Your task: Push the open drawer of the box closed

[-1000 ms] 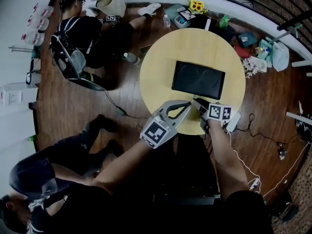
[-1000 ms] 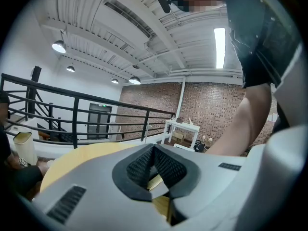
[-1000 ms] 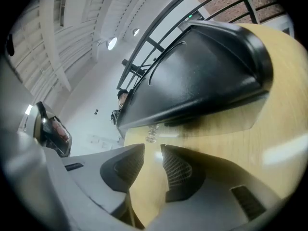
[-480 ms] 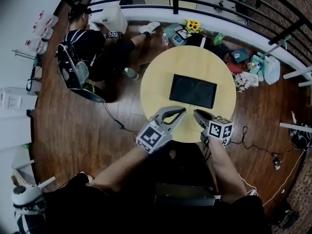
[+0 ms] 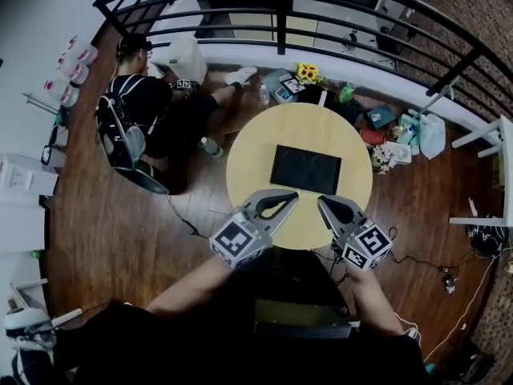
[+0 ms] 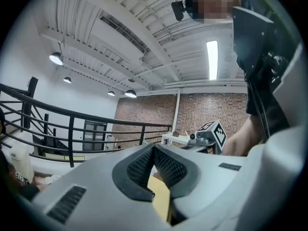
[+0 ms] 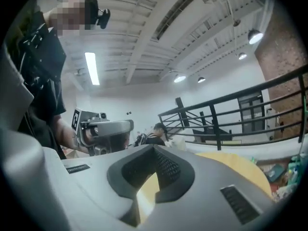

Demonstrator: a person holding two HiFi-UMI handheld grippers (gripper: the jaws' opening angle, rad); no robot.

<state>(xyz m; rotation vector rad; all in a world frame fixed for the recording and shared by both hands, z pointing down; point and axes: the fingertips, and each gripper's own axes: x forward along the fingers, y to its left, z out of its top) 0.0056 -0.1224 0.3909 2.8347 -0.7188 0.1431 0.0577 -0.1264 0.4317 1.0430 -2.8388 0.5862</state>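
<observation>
Ahead of hand-held gripper [image 5: 321,201] (right): box [image 5: 305,169]

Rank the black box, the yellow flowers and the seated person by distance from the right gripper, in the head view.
1. Black box, on the table just ahead of the right gripper.
2. Yellow flowers, beyond the table's far edge.
3. Seated person, far left.

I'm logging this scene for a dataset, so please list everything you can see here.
table: one, pale yellow, round, centre.
box: one, black, flat, mid-table.
seated person: one, black clothes, floor, upper left.
railing: one, black, across the top.
sunflowers: one bunch, yellow, beyond the table.
left gripper: one, grey, shut, empty, over table's near edge.
right gripper: one, grey, jaws just closed, empty, beside the left.
</observation>
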